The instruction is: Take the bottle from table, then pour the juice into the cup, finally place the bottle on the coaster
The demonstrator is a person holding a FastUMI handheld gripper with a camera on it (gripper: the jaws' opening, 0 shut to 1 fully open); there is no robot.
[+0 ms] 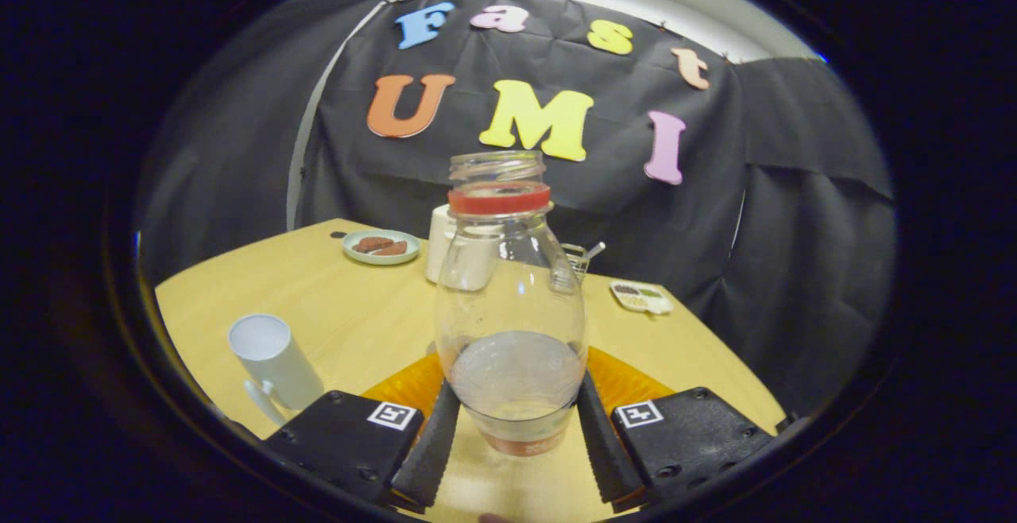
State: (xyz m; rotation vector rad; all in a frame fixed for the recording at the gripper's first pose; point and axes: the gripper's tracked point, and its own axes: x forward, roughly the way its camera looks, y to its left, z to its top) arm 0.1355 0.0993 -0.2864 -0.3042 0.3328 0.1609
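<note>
Apparently late in the task: bottle (pixel 508 300) stands upright, cap off, between the jaws of the gripper (pixel 515 435), over the orange coaster (pixel 628 380) on the table (pixel 349 308). Little liquid left in its base, so the pour looks done, though the cup (pixel 274 360), near left, shows no contents from this angle. Jaws sit close against the bottle's lower sides; whether they press or have just let go, cannot tell. Left: release and withdraw.
</note>
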